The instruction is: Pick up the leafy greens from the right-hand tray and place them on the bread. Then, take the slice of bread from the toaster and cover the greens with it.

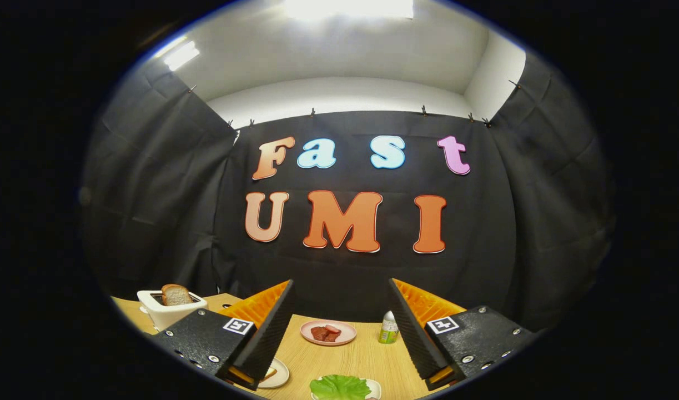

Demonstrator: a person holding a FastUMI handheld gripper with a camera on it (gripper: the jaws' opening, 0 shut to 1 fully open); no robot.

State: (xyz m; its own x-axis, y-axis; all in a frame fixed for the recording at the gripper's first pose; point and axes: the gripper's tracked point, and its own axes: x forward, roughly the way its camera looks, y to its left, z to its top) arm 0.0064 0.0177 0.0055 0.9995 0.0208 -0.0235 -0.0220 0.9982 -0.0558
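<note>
Green leaves (340,387): on a small tray (376,388) low between the fingers, the first thing to take.
Tongs (340,333): spread wide, nothing held, raised above the wooden table (339,361), probably lining up over the leaves.
Toaster (170,311): beyond the left finger, bread slice (176,295) standing up from its slot, easy to pinch.
Plate (276,373): beside the left fingertip, mostly hidden.
Pink plate (328,333): ahead, with red pieces.
</note>
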